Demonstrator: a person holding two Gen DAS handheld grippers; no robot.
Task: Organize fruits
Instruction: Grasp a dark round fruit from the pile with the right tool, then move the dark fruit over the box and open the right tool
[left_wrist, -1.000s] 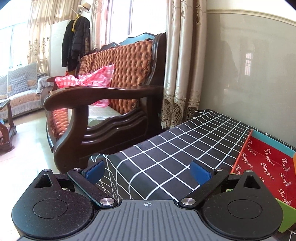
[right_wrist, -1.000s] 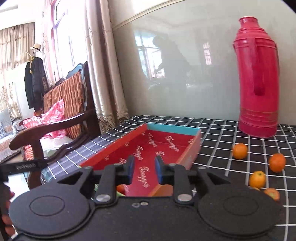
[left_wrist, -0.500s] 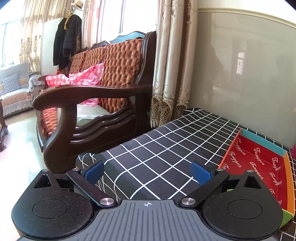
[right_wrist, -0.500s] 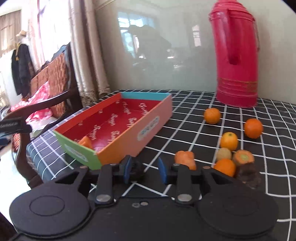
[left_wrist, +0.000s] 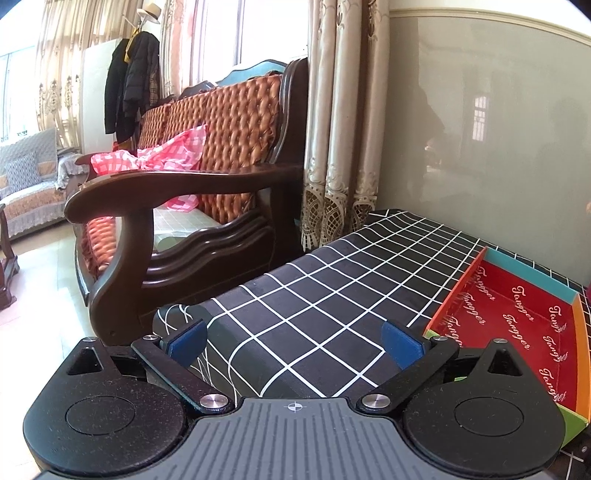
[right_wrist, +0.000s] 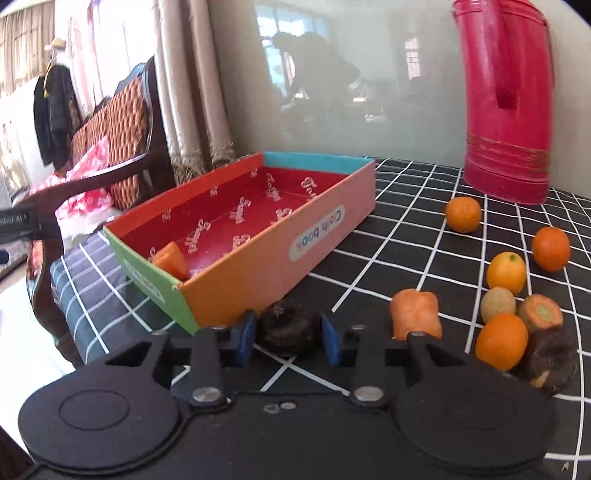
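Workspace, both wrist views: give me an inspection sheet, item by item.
Surface: black checked cloth.
Job's things: box holds one carrot piece; oranges, another carrot piece and a dark lump lie outside.
Clutter: red flask.
Claws: left claw open, nothing between; right claw has just been opening, the dark lump between its pads, contact unclear.
Cables: nothing seen.
Surroundings: wooden sofa, curtains.
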